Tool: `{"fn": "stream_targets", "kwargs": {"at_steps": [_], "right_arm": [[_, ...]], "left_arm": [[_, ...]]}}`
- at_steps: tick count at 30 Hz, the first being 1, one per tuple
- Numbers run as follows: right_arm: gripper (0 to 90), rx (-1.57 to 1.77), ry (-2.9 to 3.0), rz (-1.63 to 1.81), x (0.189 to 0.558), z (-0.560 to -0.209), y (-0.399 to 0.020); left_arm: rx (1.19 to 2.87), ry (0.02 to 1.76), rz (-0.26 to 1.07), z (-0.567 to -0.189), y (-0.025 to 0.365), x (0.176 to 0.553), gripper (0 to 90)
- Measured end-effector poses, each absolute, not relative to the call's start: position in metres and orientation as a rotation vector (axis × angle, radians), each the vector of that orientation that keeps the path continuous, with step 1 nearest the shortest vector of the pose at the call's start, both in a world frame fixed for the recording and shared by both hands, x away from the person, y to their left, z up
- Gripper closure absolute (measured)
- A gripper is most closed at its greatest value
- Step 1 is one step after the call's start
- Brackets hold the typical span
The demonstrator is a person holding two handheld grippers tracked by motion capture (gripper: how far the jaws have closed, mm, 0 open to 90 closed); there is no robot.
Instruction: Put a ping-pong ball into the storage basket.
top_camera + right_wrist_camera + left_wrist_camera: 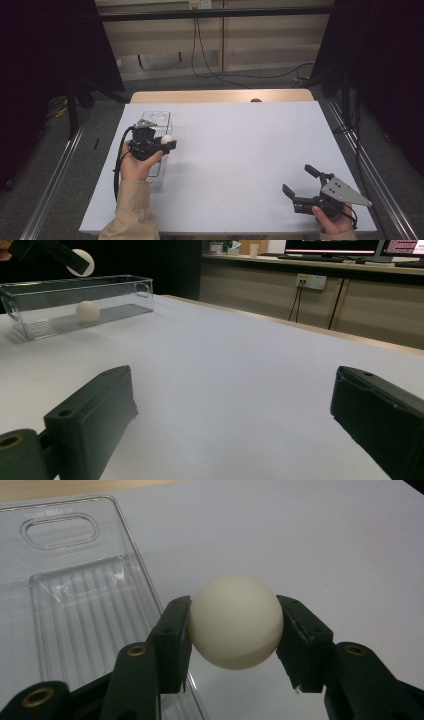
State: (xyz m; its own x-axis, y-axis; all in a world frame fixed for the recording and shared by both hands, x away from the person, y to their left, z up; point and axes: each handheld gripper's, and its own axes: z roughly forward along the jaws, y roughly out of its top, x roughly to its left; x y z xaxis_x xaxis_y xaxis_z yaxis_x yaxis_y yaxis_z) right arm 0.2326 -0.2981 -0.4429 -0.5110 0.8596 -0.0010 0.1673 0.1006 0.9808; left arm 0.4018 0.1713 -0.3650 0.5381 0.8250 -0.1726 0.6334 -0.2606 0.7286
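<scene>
A person's left gripper (pixel 167 141) holds a cream-white ball (pixel 167 138) above the right-hand edge of a clear plastic bin (pixel 161 116) at the left of the white counter (pixel 240 150), its 2 fingers (pixel 172 635) pressed against opposite sides of the ball. The left gripper view, looking along those fingers, shows the grip closely: the ball (pixel 236 621) sits squarely between the 2 black pads, with the bin's ribbed floor and oval handle slot (pixel 60 530) lying below and to the left, and the bin's rim passing under the left finger.

The right gripper view, taken low across the counter (pixel 225 370), adds what the other 2 leave unclear: a second ball (pixel 87 311) of the same colour rests on the floor of the bin (pixel 115 287), towards its nearer end, while the held ball (pixel 82 262) hangs above the bin's rim, clamped in the left gripper (pixel 75 262). That view also takes in a wall socket (pixel 310 281) and monitors (pixel 330 246) on a bench behind.

From the high view, the right gripper (pixel 300 181) rests near the counter's front right corner, well apart from the bin, held in the person's right hand (pixel 332 222). Its fingers (pixel 95 410) stand wide apart with nothing between them but bare counter.
</scene>
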Motion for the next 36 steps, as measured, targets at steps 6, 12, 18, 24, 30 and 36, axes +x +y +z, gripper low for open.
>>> {"fn": "stream_targets", "kwargs": {"at_steps": [6, 12, 18, 24, 30, 36], "right_arm": [[3.4, 1.003, 1.771, 1.451, 0.233, -0.443, -0.299], [3.4, 1.003, 1.770, 1.451, 0.233, -0.443, -0.299], [3.4, 1.001, 1.771, 1.452, 0.233, -0.443, -0.299], [3.4, 1.002, 1.770, 1.452, 0.233, -0.443, -0.299], [3.4, 1.001, 1.771, 1.452, 0.233, -0.443, -0.298], [3.4, 0.999, 1.773, 1.450, 0.234, -0.443, -0.298]], "left_arm": [[1.989, 1.188, 0.322, -0.364, 0.175, 0.401, 51.0], [1.976, 1.195, 0.324, -0.363, 0.179, 0.401, 51.0], [1.966, 1.205, 0.332, -0.362, 0.183, 0.401, 51.0], [1.962, 1.207, 0.340, -0.362, 0.186, 0.401, 51.0], [1.956, 1.220, 0.337, -0.362, 0.189, 0.401, 51.0], [1.944, 1.225, 0.353, -0.362, 0.191, 0.400, 51.0]]}}
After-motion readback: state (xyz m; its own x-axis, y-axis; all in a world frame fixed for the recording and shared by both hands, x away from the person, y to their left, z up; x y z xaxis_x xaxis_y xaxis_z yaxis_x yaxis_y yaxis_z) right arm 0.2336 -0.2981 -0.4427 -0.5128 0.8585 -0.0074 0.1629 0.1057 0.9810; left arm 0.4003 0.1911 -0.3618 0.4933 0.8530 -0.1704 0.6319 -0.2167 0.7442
